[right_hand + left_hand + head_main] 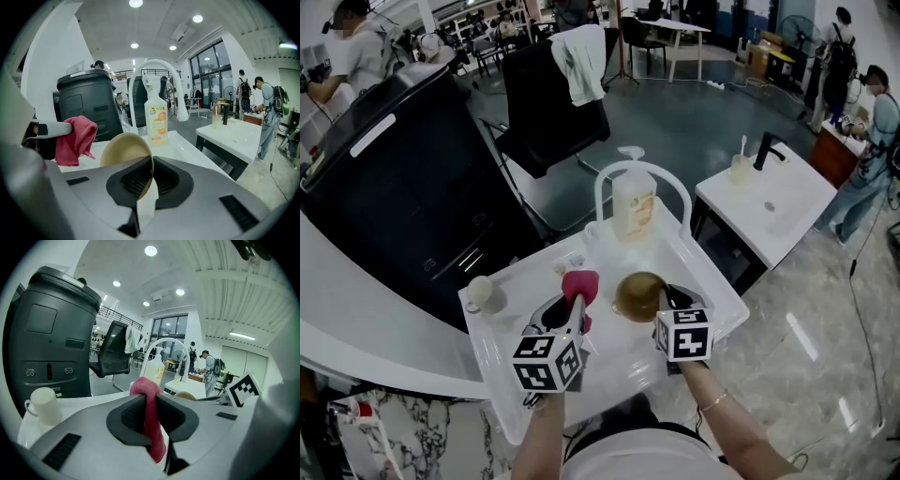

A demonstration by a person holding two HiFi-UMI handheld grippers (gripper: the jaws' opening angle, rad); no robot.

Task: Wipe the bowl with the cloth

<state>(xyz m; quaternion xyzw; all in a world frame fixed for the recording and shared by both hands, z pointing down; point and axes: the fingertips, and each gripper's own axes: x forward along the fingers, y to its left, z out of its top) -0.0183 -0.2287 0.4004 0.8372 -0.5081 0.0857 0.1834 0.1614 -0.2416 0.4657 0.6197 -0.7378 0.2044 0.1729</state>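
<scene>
My left gripper point(574, 305) point(151, 416) is shut on a red cloth point(579, 285) point(149, 414), which bunches above the jaws and hangs below them. My right gripper point(667, 298) point(151, 177) is shut on the rim of a tan bowl point(639, 295) point(125, 151), held tilted on edge above the white table point(609, 356). In the head view the cloth sits just left of the bowl, a small gap apart. From the right gripper view the cloth point(74, 140) hangs to the left of the bowl.
A spray bottle point(633, 202) point(156, 116) stands at the table's far edge under a white arched handle point(643, 178). A white cup point(481, 292) point(43, 405) is at the far left. A black bin point(403, 187) and an office chair point(548, 112) stand beyond; a sink counter point(769, 202) is right.
</scene>
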